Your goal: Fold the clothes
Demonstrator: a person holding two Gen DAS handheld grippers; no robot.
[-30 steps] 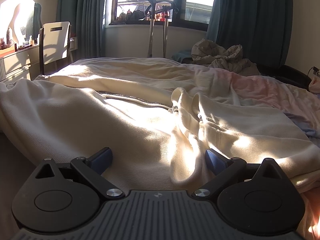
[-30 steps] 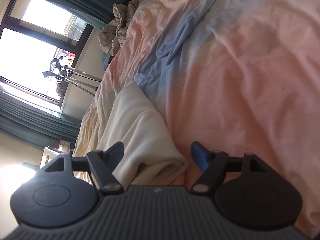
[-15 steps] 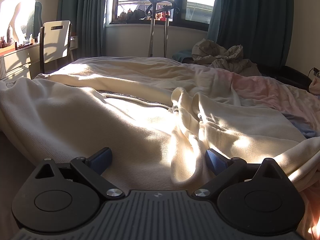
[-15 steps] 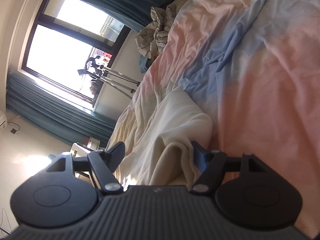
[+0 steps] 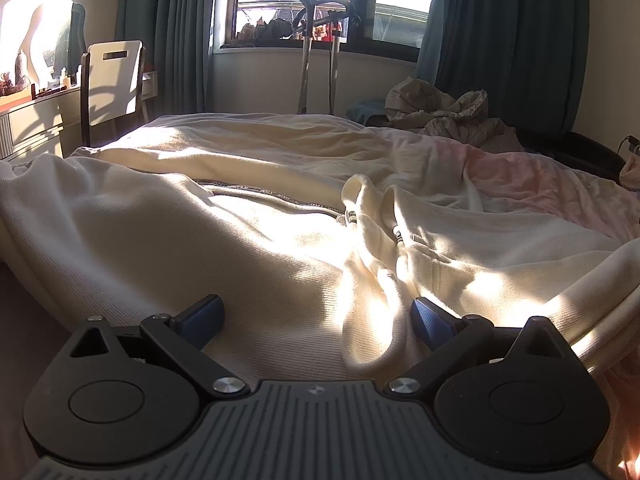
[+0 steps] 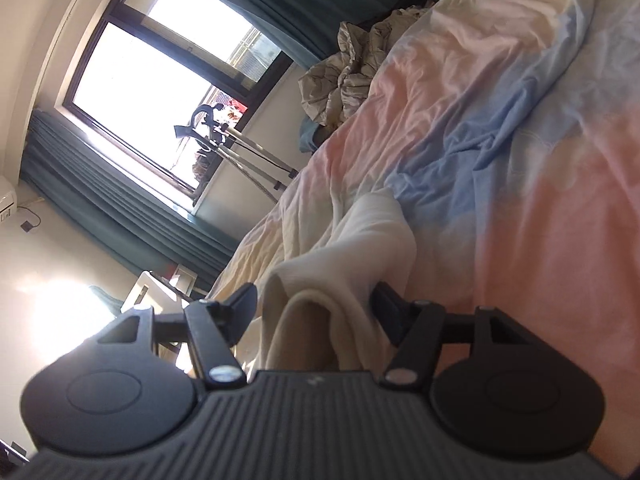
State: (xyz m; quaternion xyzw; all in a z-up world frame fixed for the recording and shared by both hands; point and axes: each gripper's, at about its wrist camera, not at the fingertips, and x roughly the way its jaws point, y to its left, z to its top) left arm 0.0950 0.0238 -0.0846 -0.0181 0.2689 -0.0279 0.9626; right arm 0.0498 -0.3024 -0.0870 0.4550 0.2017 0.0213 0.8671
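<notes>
A cream zip-up hooded sweatshirt [image 5: 248, 240] lies spread on the bed, its zip and drawstrings near the middle of the left wrist view. My left gripper [image 5: 316, 316] is open low over its near hem, with cloth between the blue fingertips. In the right wrist view the camera is rolled sideways. My right gripper [image 6: 316, 304] has its jaws partly closed around a bunched fold of the sweatshirt's cream sleeve [image 6: 360, 248], lifted off the pink and blue bedsheet [image 6: 520, 168].
A crumpled beige garment [image 5: 444, 108] lies at the far end of the bed. A white chair [image 5: 114, 80] and a desk [image 5: 36, 116] stand at the left. A garment steamer stand [image 5: 316, 40] is by the window with dark curtains [image 5: 500, 32].
My right gripper moved onto the sleeve edge, narrowed its jaws around it and lifted it, tilting further. In the left wrist view the sleeve rises at the right edge. The left gripper stayed still.
</notes>
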